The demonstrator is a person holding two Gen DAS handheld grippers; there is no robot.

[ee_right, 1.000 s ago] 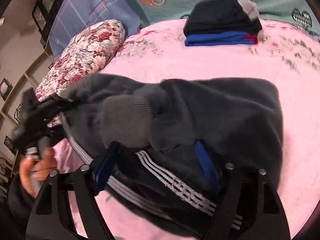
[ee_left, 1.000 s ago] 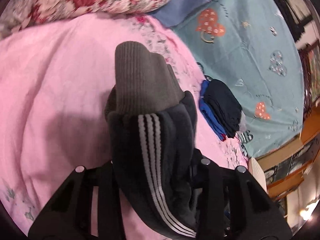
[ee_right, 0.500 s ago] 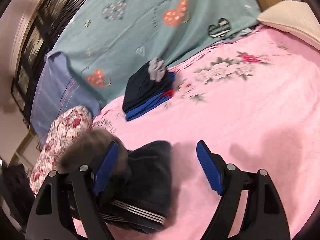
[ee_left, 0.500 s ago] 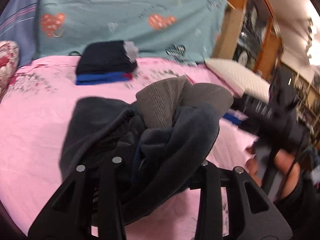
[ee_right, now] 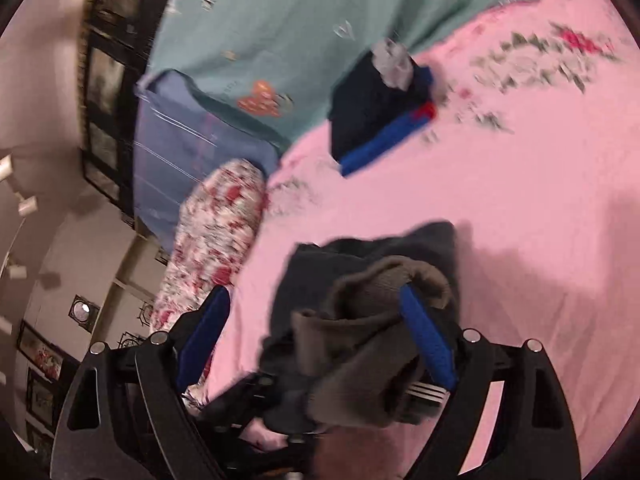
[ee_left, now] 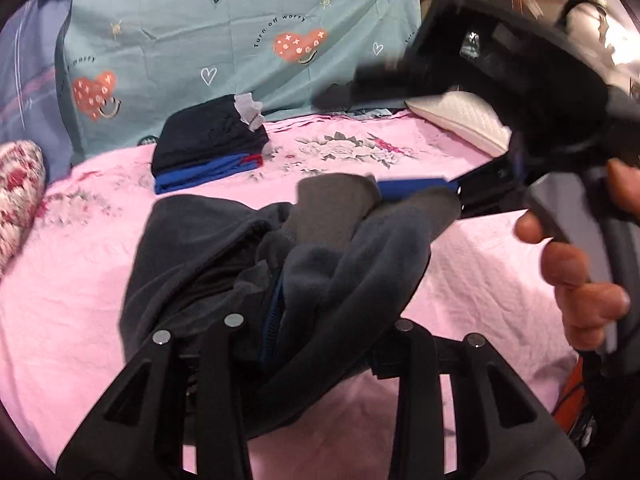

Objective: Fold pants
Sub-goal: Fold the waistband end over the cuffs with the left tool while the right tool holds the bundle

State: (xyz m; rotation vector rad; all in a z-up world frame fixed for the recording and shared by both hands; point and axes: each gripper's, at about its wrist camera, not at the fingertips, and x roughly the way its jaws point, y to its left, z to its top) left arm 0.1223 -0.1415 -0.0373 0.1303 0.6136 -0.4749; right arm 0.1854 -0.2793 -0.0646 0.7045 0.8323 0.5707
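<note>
The teal sheet [ee_left: 240,52] hung behind the bed carries the only words I can read: "Turn off worry" curved in small dark letters over an orange heart [ee_left: 298,46]. By a second orange heart [ee_left: 94,94] further left, only "worry" shows. Nothing else bears readable writing.

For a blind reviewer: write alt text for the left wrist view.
The left gripper is shut on bunched dark grey pants over a pink bedsheet. From the right, the right gripper, held in a hand, has one blue pad at the ribbed cuffs, jaws opening. Behind lies a stack of folded clothes.
</note>
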